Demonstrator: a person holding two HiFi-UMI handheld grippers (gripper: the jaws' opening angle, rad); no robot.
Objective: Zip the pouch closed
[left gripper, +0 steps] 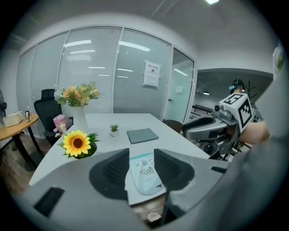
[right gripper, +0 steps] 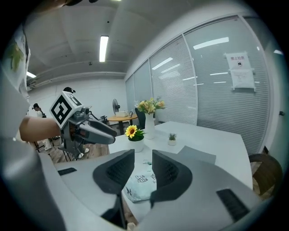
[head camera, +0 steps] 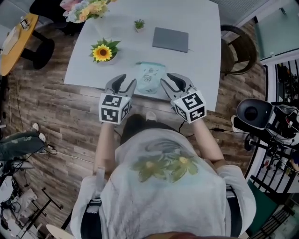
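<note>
A light blue pouch [head camera: 149,77] with small printed drawings lies flat on the white table [head camera: 201,28], close to its near edge. My left gripper [head camera: 125,84] hovers just left of the pouch and my right gripper [head camera: 171,83] just right of it, both at the table's edge. Each one's jaws stand apart with nothing between the pads. In the left gripper view the pouch [left gripper: 143,173] shows beyond the gap of the open left gripper [left gripper: 140,168]. In the right gripper view the pouch [right gripper: 140,184] lies past the open right gripper [right gripper: 143,170].
A sunflower in a pot [head camera: 102,51] stands left of the pouch, with a grey notebook [head camera: 170,39] and a small potted plant [head camera: 139,24] farther back. A vase of flowers [head camera: 86,9] is at the far left corner. A chair [head camera: 238,49] stands right of the table.
</note>
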